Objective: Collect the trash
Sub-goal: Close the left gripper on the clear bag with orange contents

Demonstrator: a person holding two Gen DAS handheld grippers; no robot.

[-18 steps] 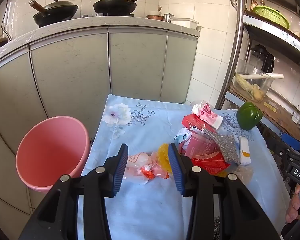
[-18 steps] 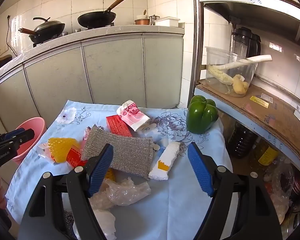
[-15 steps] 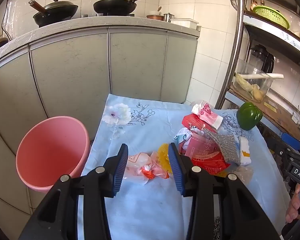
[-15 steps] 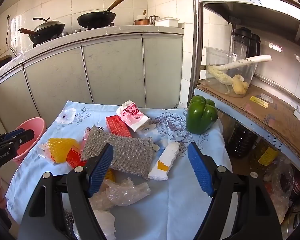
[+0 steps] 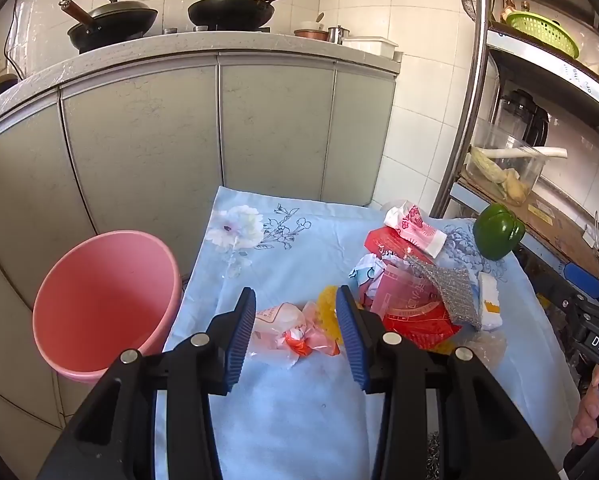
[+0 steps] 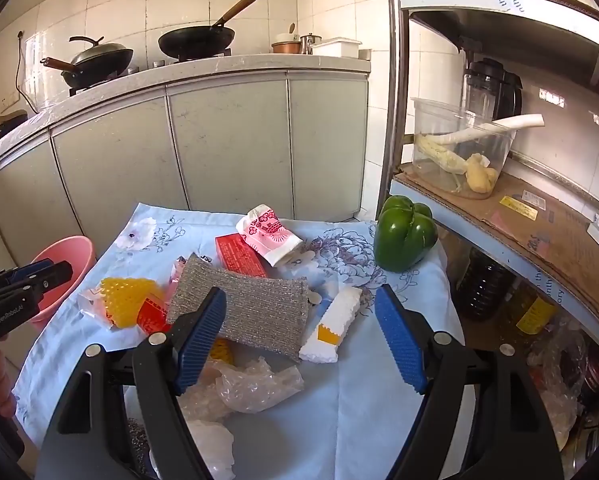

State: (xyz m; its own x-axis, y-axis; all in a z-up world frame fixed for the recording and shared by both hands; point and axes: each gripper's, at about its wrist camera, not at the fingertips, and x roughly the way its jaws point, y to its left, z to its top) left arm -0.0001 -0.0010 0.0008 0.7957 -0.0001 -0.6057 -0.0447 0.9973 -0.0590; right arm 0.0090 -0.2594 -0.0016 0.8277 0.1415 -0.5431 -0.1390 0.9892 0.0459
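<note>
A pile of trash lies on a table under a blue floral cloth (image 5: pixel 299 412). My left gripper (image 5: pixel 295 300) hovers open over the cloth, and a crumpled pink and orange wrapper (image 5: pixel 291 330) lies just beyond its fingers, untouched. A pink bin (image 5: pixel 103 304) stands on the floor left of the table. My right gripper (image 6: pixel 301 292) is wide open above a silver scouring pad (image 6: pixel 255 304). Around the pad lie a red packet (image 6: pixel 237 254), a pink-white sachet (image 6: pixel 267 234), a white foam piece (image 6: pixel 333 328), a yellow mesh (image 6: pixel 125 300) and clear plastic (image 6: pixel 255 384).
A green pepper (image 6: pixel 403 238) sits at the table's far right corner. A metal shelf unit (image 6: pixel 511 216) with a clear tub of vegetables stands close on the right. Grey cabinets (image 5: pixel 219 132) with pans on the counter run behind the table.
</note>
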